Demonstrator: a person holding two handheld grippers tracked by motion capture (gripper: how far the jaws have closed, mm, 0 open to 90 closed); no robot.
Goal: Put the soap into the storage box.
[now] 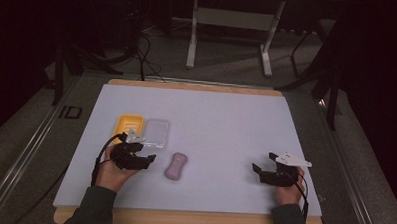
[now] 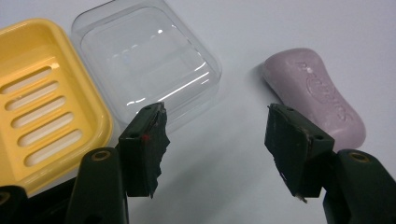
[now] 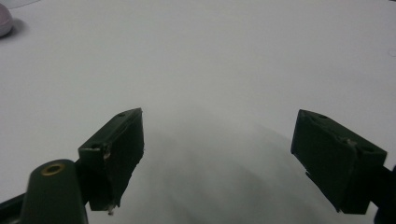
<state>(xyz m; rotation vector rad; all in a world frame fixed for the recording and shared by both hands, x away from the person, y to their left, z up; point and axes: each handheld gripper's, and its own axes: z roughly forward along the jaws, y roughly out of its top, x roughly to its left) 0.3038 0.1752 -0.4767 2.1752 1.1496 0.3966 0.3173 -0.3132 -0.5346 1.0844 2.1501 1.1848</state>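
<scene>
Yellow soap dish (image 1: 129, 123) touching clear lid (image 1: 157, 130), pink soap (image 1: 176, 166) near, white mat (image 1: 226, 123)

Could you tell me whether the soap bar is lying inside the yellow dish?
No, the soap bar lies on the white mat, apart from the yellow dish.

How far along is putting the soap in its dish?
Nothing looks done yet. The pink soap bar lies on the white mat, the yellow soap dish is empty, and its clear lid sits beside it. The left hand-held gripper and right hand-held gripper are open, holding nothing.
</scene>
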